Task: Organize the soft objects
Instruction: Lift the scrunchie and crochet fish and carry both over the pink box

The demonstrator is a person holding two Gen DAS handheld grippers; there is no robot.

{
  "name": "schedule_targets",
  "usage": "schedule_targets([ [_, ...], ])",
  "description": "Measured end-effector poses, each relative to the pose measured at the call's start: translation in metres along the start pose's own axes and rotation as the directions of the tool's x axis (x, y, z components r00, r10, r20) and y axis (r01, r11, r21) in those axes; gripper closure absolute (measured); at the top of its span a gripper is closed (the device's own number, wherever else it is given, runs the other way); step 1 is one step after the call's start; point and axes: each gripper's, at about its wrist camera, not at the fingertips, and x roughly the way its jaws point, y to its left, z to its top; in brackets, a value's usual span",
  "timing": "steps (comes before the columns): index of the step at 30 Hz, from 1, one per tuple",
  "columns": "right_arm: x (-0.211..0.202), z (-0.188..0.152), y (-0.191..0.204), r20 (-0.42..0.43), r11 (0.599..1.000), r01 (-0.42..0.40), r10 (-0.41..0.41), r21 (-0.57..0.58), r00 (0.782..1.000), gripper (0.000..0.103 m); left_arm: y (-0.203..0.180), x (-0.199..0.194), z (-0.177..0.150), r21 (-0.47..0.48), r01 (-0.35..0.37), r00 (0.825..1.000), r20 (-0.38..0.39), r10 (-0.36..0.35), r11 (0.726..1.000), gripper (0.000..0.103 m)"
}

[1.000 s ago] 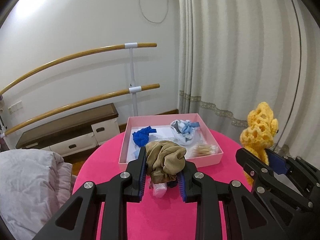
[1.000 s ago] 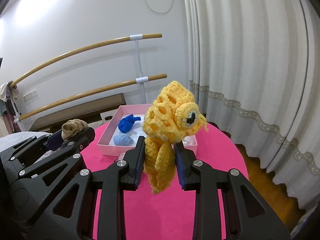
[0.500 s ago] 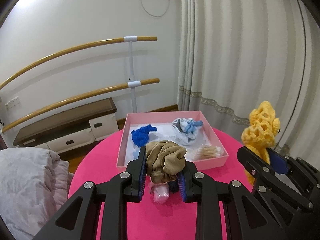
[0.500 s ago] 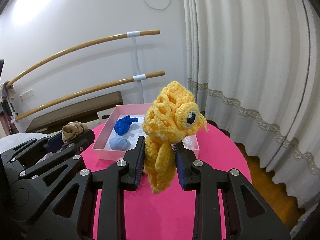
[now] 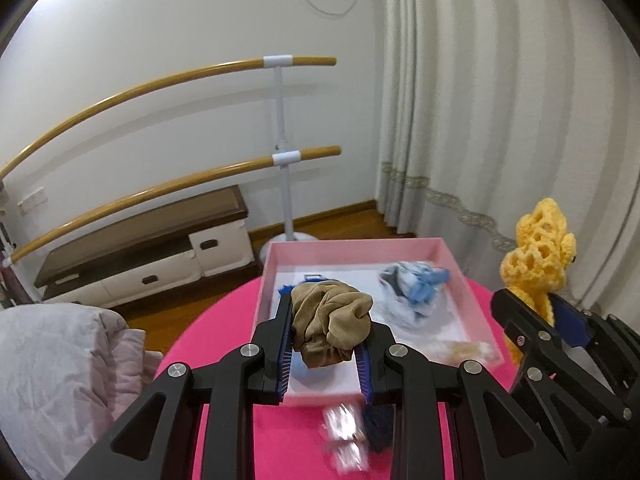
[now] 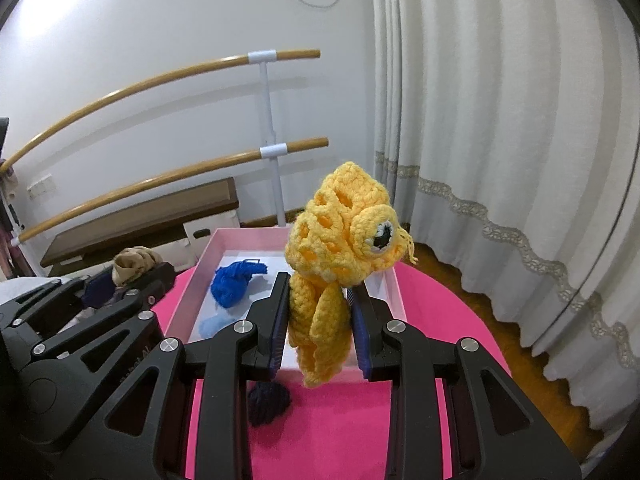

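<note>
The left gripper (image 5: 324,340) clamps one tan cloth (image 5: 330,322) above the near end of the one pink box (image 5: 352,246). The right gripper (image 6: 320,320) clamps one yellow crochet fish (image 6: 344,248) above the box's near right side. Inside lie one blue yarn bundle (image 6: 236,284) and one pale-blue cloth (image 5: 412,290). One dark yarn ball (image 6: 270,400) sits on the pink table (image 6: 340,432).

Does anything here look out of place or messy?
Yes: a dark blue yarn lump and a clear wrapper lie loose on the pink table, outside the box that holds the other soft things.
</note>
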Motion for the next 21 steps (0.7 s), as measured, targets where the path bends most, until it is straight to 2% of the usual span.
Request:
schedule_targets([
  [2, 0.019, 0.006, 0.001, -0.037, 1.0, -0.009, 0.009, 0.008, 0.999, 0.077, -0.002, 0.022, 0.011, 0.003, -0.022, 0.999, -0.028, 0.022, 1.0, 0.079],
  [5, 0.046, 0.011, 0.0, -0.095, 0.999, -0.032, 0.034, 0.023, 0.995, 0.077, -0.007, 0.058, 0.026, 0.007, -0.011, 0.996, -0.089, 0.012, 1.0, 0.079],
  [10, 0.086, 0.015, 0.001, -0.172, 1.0, -0.014, 0.017, 0.018, 0.985, 0.077, -0.011, 0.122, 0.049, 0.004, 0.005, 0.98, -0.2, -0.004, 1.0, 0.079],
  [16, 0.126, 0.015, 0.001, -0.261, 0.999, -0.027, 0.031, 0.018, 0.965, 0.077, -0.015, 0.177, 0.067, 0.018, -0.022, 0.964, -0.265, 0.026, 1.0, 0.079],
  [19, 0.138, 0.014, 0.001, -0.287, 0.999, -0.037, 0.04, 0.018, 0.957, 0.077, -0.019, 0.203, 0.074, 0.019, -0.008, 0.953, -0.302, 0.014, 1.0, 0.079],
  [21, 0.144, 0.015, 0.003, -0.301, 0.999, -0.047, 0.05, 0.019, 0.952, 0.073, -0.017, 0.213, 0.076, 0.013, 0.005, 0.947, -0.321, -0.001, 1.0, 0.076],
])
